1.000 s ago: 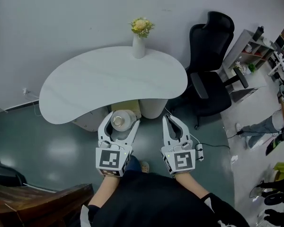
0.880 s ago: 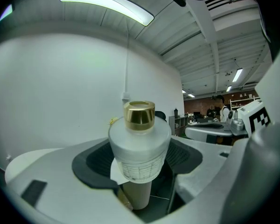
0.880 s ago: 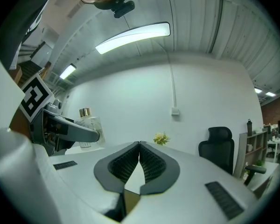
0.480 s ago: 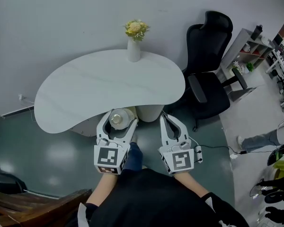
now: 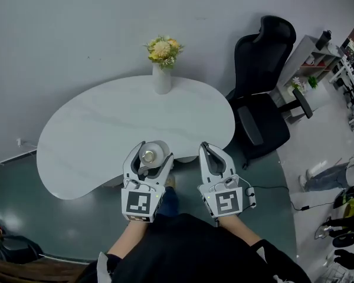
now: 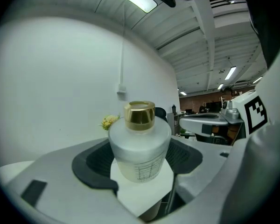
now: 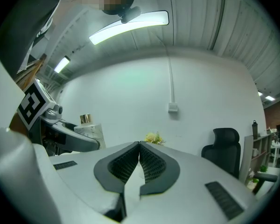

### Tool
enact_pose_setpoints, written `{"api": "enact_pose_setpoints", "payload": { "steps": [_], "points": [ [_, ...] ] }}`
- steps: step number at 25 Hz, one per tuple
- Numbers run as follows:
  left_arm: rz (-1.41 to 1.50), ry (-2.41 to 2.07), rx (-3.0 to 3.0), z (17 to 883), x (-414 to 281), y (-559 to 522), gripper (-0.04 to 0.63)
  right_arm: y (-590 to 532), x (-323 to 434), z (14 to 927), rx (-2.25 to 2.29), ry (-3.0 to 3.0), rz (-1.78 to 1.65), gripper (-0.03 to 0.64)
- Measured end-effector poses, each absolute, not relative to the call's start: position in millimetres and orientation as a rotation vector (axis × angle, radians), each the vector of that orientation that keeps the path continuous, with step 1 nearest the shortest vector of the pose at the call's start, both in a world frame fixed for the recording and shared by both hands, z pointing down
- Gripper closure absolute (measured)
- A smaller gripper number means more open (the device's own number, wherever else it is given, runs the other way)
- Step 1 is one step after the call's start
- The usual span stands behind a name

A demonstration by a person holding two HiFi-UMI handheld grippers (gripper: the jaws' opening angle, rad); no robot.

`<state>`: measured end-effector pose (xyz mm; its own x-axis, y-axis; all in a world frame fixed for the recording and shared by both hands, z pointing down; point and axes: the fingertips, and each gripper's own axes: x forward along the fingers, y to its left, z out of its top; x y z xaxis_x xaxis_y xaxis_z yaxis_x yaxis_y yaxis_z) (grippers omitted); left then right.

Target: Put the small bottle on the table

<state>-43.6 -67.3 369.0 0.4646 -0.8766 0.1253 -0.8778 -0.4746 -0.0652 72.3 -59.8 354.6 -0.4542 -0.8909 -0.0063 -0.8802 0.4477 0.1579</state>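
A small frosted bottle (image 5: 148, 155) with a gold cap (image 6: 140, 115) stands upright between the jaws of my left gripper (image 5: 149, 153). Both black pads (image 6: 95, 164) press on its sides, so this gripper is shut on it. In the head view the bottle hangs over the near edge of the white kidney-shaped table (image 5: 100, 134). My right gripper (image 5: 205, 149) is level beside it to the right, its jaws shut together with nothing between them. The right gripper view shows those closed pads (image 7: 151, 164) and the bottle (image 7: 91, 132) off to the left.
A white vase of yellow flowers (image 5: 161, 69) stands at the table's far edge by the wall. A black office chair (image 5: 261, 108) sits to the right of the table. Shelves (image 5: 318, 55) and a person's legs (image 5: 327, 173) are at the far right.
Both grippers have moved forward toward the table, the left one carrying the bottle. Their tips now overlap the table's near edge instead of hanging short of it.
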Motion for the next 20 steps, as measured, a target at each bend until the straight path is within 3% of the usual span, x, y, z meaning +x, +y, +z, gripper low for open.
{"api": "enact_pose_setpoints", "payload": {
  "steps": [20],
  "points": [
    [0.355, -1.430, 2.648, 413.6, -55.4, -213.7, 0.262, -202.5, 56.6, 390.9, 1.629, -2.493, -0.155, 0.594]
  ]
}}
